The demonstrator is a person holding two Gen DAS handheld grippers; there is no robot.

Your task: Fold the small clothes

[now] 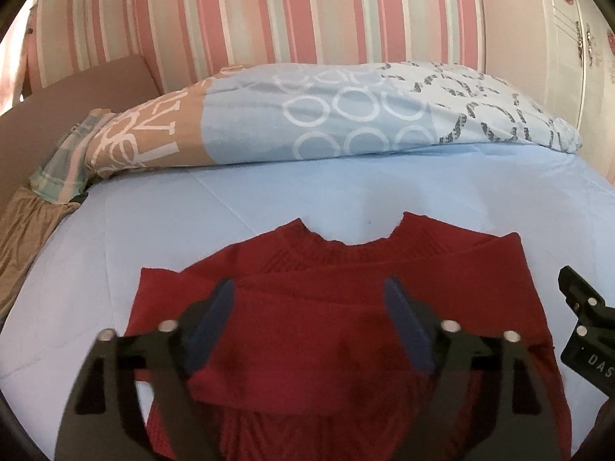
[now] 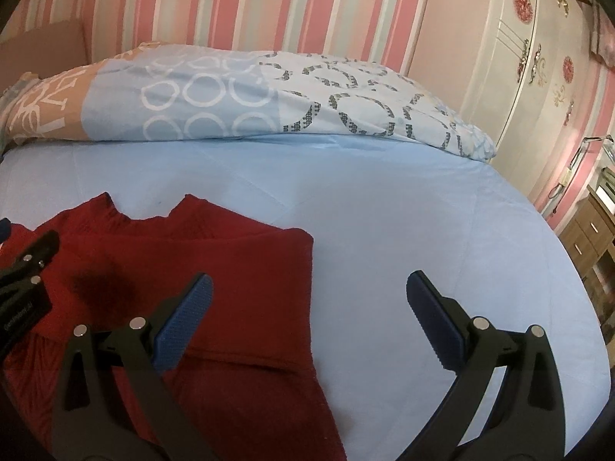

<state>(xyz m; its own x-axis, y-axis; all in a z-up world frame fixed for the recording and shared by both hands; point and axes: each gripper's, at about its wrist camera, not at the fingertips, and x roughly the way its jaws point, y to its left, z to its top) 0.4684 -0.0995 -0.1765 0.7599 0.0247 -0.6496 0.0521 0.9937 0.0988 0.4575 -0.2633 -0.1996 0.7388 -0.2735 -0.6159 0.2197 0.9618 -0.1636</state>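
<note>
We see a red sweater [image 1: 346, 307] lying flat on the light blue bed sheet [image 1: 192, 207], with its neck opening toward 12 o'clock and both sleeves folded across the chest. In the left wrist view it fills the lower middle of the picture; in the right wrist view it lies from 9 o'clock down to 6 o'clock.

Our left claw [image 1: 309, 296] stands spread wide above the sweater's folded middle. Its two blue pads [image 1: 209, 326] are well apart and nothing is pinched between them; the red cloth only lies beneath.

Our right claw [image 2: 309, 299] is also spread wide and holds nothing. Its left pad [image 2: 184, 326] is over the right part of the sweater, and its right pad is over the bare sheet, so the sweater's right edge runs between them. In the left wrist view this claw shows only as a black part at 3 o'clock.

At 12 o'clock, beyond the sweater, a patterned duvet [image 1: 346, 115] in blue and beige lies across the bed, before a wall with pink stripes [image 1: 269, 11]. A white wardrobe [image 2: 519, 57] with red flower ornaments stands at 2 o'clock in the right wrist view.
</note>
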